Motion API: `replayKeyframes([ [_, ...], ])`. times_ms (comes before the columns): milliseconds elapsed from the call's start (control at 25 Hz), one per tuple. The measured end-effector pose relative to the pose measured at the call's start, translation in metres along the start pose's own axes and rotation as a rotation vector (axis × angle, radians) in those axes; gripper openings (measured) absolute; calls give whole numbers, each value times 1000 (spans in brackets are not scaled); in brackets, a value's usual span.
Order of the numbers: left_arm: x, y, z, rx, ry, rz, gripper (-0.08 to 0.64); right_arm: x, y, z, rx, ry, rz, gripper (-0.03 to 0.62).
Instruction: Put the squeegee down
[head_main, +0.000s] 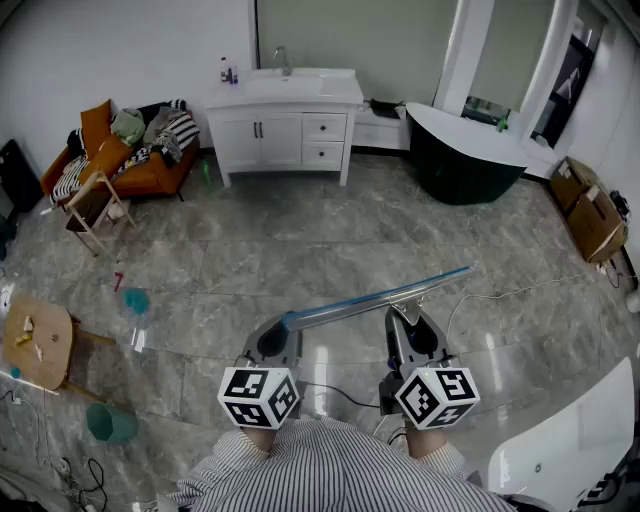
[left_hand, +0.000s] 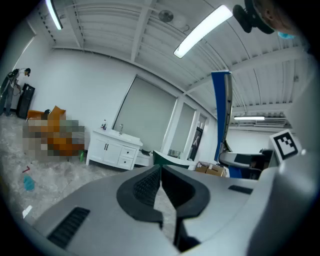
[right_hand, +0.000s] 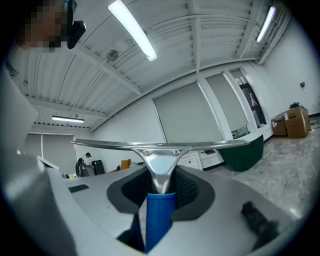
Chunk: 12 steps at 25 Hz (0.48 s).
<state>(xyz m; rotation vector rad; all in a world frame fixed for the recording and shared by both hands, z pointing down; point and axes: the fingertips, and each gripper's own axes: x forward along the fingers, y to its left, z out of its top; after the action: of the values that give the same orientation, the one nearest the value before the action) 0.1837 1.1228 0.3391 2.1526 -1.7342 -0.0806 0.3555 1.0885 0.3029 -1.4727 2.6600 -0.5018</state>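
Observation:
The squeegee (head_main: 380, 297) has a long silver-blue blade that slants up to the right above the marble floor, in front of both grippers. My right gripper (head_main: 410, 328) is shut on its blue handle (right_hand: 159, 217). The metal neck (right_hand: 160, 167) rises out between the jaws to the crossbar (right_hand: 100, 144). My left gripper (head_main: 272, 342) hangs beside it on the left, near the blade's left end, jaws closed together with nothing between them (left_hand: 160, 172). In the left gripper view the squeegee (left_hand: 221, 117) stands upright on the right.
A white vanity with a sink (head_main: 285, 112) and a dark green bathtub (head_main: 462, 150) line the far wall. An orange sofa piled with clothes (head_main: 120, 150), a wooden chair (head_main: 95, 208), a round wooden table (head_main: 38, 340), a teal bucket (head_main: 110, 424) and cardboard boxes (head_main: 590, 215) ring the floor.

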Motion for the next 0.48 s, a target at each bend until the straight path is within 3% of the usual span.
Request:
replayKeyframes([
  [240,1,0,2,39,-4,14,21,5,1,-9,4,25,-5,118],
  [480,5,-1,-4,26,4,8,21,5,-4,-15,3,43,-12,117],
])
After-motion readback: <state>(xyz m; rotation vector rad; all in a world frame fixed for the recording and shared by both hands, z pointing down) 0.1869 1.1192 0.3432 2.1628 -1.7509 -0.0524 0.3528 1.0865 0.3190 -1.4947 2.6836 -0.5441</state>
